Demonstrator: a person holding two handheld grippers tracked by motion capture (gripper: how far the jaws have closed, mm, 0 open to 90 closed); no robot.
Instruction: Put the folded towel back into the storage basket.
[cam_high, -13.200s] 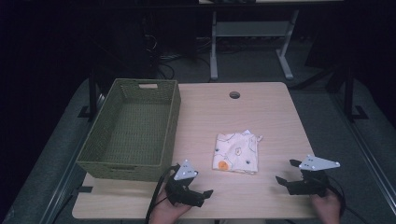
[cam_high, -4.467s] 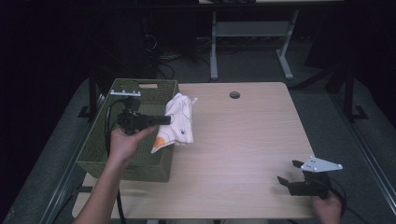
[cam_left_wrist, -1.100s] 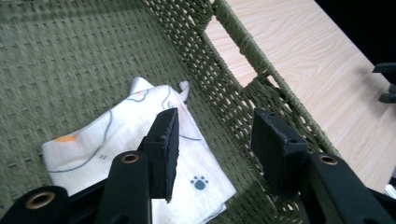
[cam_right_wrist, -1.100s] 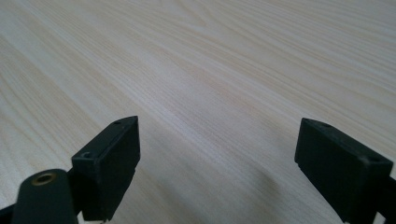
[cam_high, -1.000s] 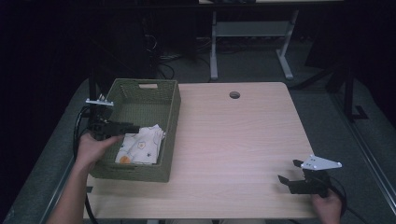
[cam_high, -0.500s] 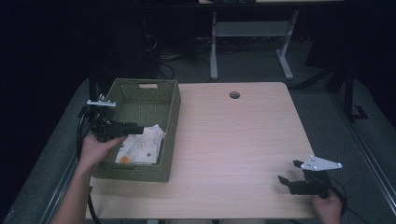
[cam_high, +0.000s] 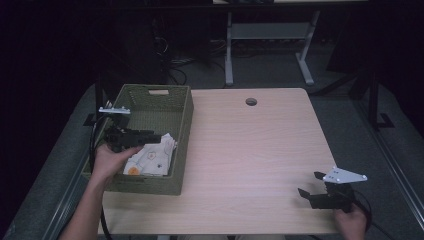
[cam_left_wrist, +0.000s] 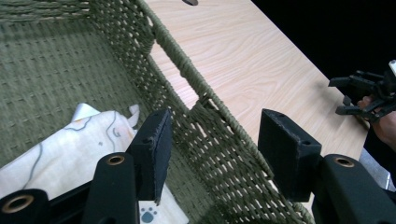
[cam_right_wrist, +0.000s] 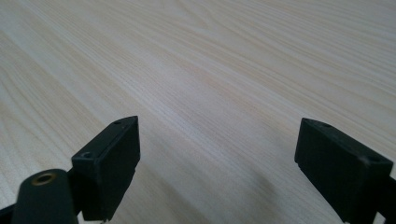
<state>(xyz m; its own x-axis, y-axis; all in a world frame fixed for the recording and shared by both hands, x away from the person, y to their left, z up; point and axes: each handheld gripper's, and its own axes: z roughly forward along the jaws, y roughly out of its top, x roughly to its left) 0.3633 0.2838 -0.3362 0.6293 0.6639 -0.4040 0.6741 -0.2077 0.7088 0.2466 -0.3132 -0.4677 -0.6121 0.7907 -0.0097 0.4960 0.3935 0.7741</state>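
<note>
Hovering over our woven basket (cam_high: 181, 120), the left gripper (cam_left_wrist: 212, 154) hangs with jaws spread and empty above the printed cloth (cam_high: 150, 157) lying inside; our right gripper (cam_high: 315, 189) rests spread, idle, on the table (cam_high: 260, 145).

left gripper (cam_high: 131, 137): black body, grey three-cornered plate, black cable | right gripper (cam_high: 327, 192): black, grey plate, black cable | jaws: black blocky pads, brass-ringed screw holes | forearms bare, no sleeves

A dim lab: bare wooden table (cam_high: 260, 150), floor cables (cam_high: 175, 65), metal stand legs (cam_high: 265, 50)
</note>
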